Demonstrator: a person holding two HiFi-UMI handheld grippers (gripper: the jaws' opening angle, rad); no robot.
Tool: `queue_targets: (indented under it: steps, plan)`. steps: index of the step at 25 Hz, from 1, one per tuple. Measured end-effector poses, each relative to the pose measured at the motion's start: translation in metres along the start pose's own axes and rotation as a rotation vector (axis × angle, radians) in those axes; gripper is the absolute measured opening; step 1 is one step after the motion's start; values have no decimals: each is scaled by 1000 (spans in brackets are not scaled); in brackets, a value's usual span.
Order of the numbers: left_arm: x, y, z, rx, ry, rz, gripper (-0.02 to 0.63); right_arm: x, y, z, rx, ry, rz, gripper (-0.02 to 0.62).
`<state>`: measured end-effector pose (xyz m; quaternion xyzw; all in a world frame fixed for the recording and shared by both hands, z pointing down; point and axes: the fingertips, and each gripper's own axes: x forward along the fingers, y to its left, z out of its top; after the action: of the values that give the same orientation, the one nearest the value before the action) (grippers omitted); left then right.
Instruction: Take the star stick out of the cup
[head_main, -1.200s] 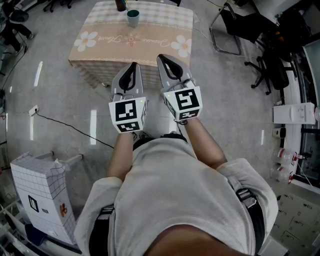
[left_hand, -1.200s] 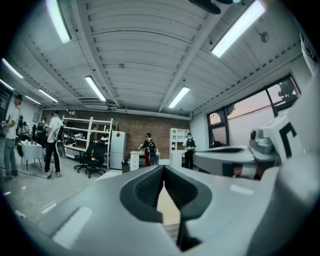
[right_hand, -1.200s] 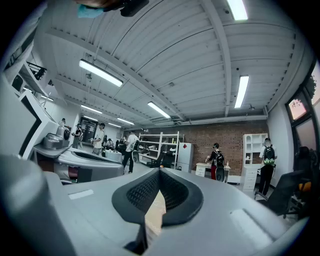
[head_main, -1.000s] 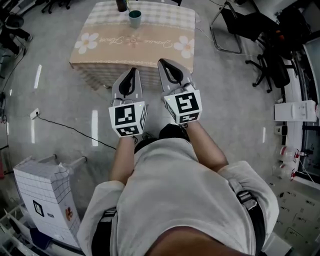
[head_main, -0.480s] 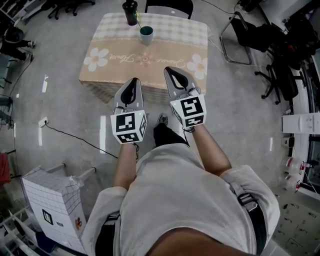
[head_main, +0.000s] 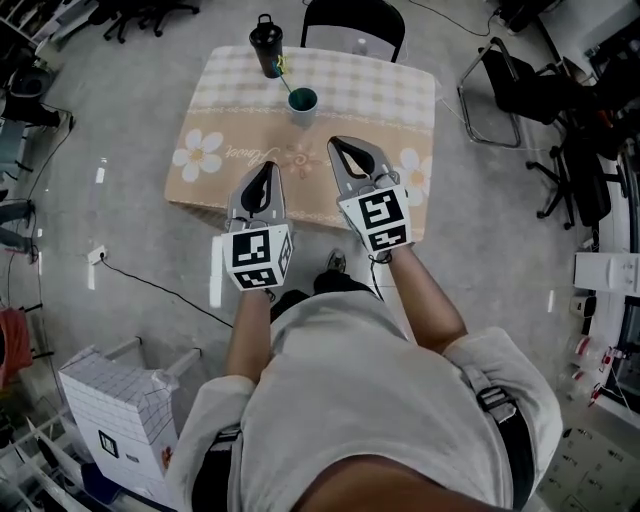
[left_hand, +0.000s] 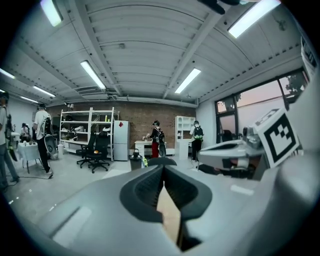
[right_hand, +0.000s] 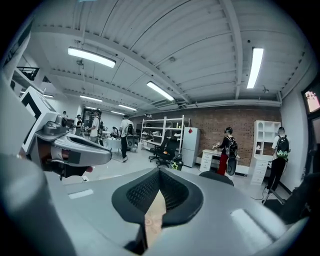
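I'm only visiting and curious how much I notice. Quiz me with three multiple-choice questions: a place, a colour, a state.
1. Where does the cup stand? A on the floor; B on the table, near the dark bottle; C on the chair.
2. What colour is the cup? A red; B white; C green.
3. How are the left gripper and right gripper? A both shut, empty; B both wide open; C one grips the cup.
Answers: B, it rests on the table close to the dark bottle; C, its wall is green; A, each pair of jaws meets with nothing between.
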<state>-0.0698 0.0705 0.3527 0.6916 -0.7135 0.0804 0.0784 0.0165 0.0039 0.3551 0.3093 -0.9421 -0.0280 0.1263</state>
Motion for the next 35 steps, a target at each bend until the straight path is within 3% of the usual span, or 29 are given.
queue_targets:
  steps: [8, 21, 35]
  plan:
    - [57, 27, -6, -3, 58, 0, 2, 58, -23, -8, 12, 48, 24, 0]
    - [173, 81, -8, -23, 115, -89, 2, 162, -66, -17, 30, 154, -2, 0]
    - [233, 125, -43, -56, 200, -101, 2, 251, -65, -64, 12, 314, 68, 0]
